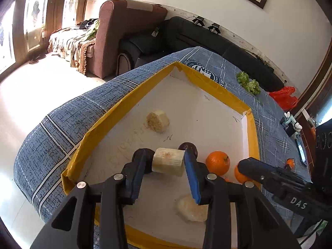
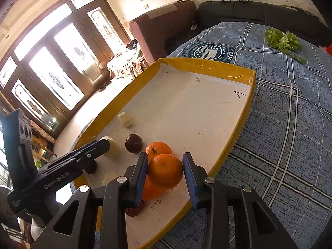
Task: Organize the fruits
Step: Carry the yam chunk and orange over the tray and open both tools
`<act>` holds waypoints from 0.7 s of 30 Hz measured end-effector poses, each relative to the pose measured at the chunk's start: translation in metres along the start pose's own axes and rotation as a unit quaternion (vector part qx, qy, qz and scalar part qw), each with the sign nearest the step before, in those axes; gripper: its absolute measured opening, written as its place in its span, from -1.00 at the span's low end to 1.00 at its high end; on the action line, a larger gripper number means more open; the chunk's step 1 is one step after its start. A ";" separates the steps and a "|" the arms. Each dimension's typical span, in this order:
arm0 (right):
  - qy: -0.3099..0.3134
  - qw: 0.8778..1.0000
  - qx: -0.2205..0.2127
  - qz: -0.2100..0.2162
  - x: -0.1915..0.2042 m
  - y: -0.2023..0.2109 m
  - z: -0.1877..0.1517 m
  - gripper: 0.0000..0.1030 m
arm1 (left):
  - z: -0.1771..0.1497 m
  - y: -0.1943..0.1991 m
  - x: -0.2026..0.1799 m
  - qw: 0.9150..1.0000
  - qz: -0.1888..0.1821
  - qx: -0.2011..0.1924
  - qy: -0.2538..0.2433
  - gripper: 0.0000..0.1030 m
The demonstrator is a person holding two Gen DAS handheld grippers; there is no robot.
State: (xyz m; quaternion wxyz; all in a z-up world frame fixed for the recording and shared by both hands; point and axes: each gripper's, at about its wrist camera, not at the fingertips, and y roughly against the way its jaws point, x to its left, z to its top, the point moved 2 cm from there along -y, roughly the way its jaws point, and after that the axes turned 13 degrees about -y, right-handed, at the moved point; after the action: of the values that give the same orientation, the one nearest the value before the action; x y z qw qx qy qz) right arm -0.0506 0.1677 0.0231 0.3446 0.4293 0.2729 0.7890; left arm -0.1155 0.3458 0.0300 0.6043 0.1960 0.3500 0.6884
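Observation:
A white tray with yellow walls point(image 1: 116, 108) point(image 2: 238, 72) lies on the blue cloth. My left gripper point(image 1: 168, 161) is shut on a pale banana chunk point(image 1: 168, 164) just above the tray floor; it also shows in the right wrist view point(image 2: 111, 145). Dark plums point(image 1: 192, 147) sit behind the fingers, one also in the right wrist view point(image 2: 133, 143). My right gripper point(image 2: 166, 171) is shut on an orange point(image 2: 165, 171), over more oranges point(image 2: 158, 148). Oranges point(image 1: 217, 162) show in the left wrist view. Other pale chunks point(image 1: 157, 121) point(image 2: 125, 120) point(image 1: 192, 208) lie in the tray.
Green lettuce point(image 1: 249, 82) point(image 2: 282, 39) lies on the cloth beyond the tray. A red bag point(image 1: 284, 96) and small items point(image 1: 291, 124) sit at the table's right. Sofas point(image 1: 124, 33) stand behind the table.

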 end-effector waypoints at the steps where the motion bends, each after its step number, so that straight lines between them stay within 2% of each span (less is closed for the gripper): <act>1: 0.007 1.000 0.001 -0.009 0.002 -0.005 -0.001 -0.25 | 0.000 0.002 0.002 1.000 -0.002 -0.003 0.003 -0.16; 6: 0.033 0.998 -0.010 -0.051 0.008 -0.012 -0.001 -0.22 | 0.000 0.019 0.008 1.000 -0.004 -0.020 0.008 0.18; 8: 0.038 0.998 -0.016 -0.056 0.007 -0.013 0.000 -0.20 | 0.001 0.026 0.007 1.000 -0.009 -0.024 0.008 0.24; 10: 0.039 0.997 -0.026 -0.055 0.009 -0.009 0.001 -0.05 | 0.002 0.030 0.005 0.999 -0.028 -0.022 0.016 0.28; 13: 0.040 0.996 -0.051 -0.056 0.013 0.009 -0.001 0.19 | 0.003 0.039 -0.001 0.998 -0.053 -0.023 0.022 0.35; 18: 0.032 0.993 -0.091 -0.064 0.002 0.045 -0.001 0.32 | 0.005 0.056 -0.021 0.997 -0.077 -0.028 0.012 0.58; 21: 0.017 0.991 -0.111 -0.076 -0.018 0.068 -0.002 0.36 | 0.003 0.061 -0.038 0.996 -0.089 -0.020 -0.002 0.66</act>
State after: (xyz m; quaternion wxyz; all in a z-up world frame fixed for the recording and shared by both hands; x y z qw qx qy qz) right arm -0.0666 0.1120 0.0628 0.4446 0.3533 0.2214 0.7928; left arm -0.1488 0.3078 0.0821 0.6679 0.1531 0.3510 0.6382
